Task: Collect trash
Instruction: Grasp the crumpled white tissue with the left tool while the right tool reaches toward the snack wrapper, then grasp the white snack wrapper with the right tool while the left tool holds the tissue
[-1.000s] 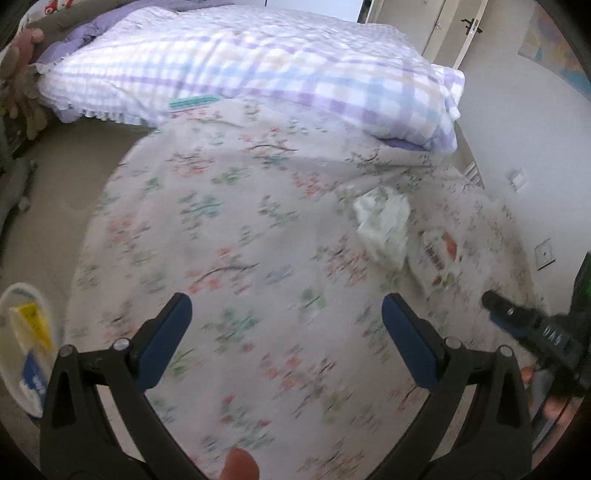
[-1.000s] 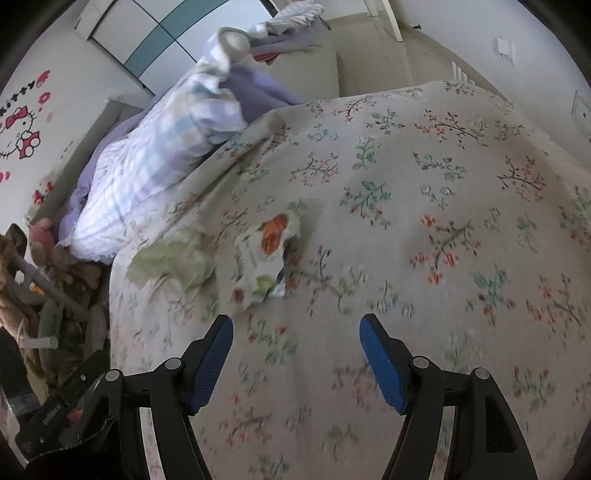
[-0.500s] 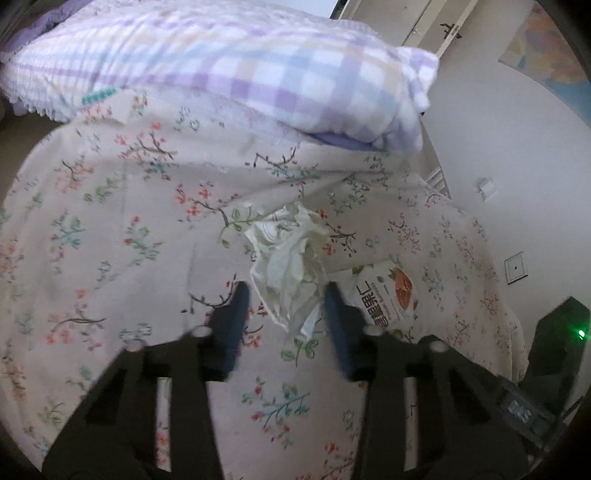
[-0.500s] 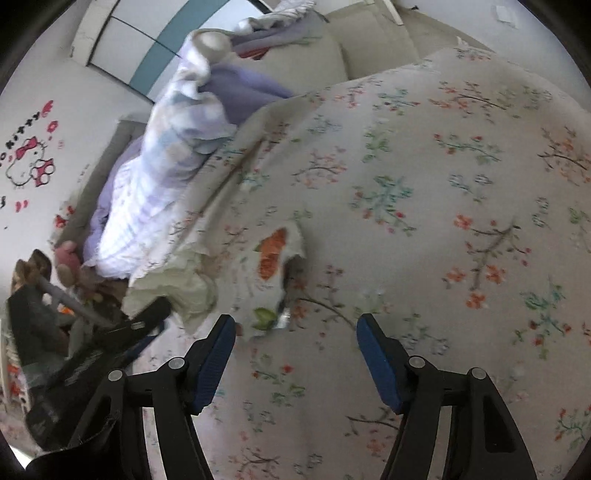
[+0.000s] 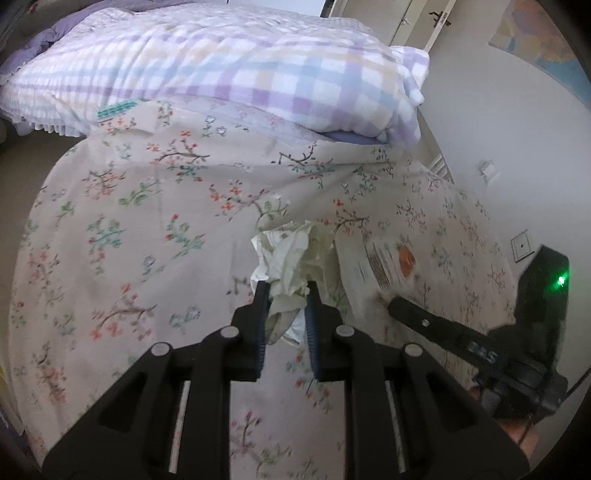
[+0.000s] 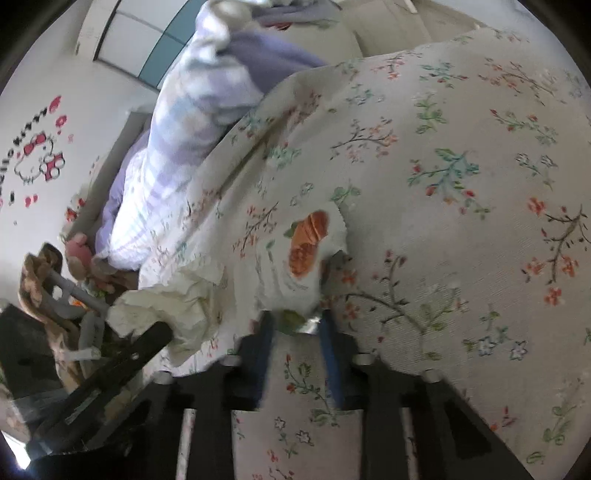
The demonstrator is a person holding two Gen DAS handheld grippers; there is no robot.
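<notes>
Your left gripper (image 5: 286,293) pinches the crumpled tissue (image 5: 291,258) on the bed (image 5: 147,221); your right gripper (image 6: 297,325) clamps the snack wrapper (image 6: 295,266).

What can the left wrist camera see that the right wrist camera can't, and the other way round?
Only the left wrist view shows a door and a wall socket plate beyond the bed.

Only the right wrist view shows a cartoon sticker on the wall and plush toys beside the bed.

Both show the floral bedspread, the checked quilt, the left gripper shut on the crumpled tissue, and the right gripper shut on the edge of the snack wrapper.
</notes>
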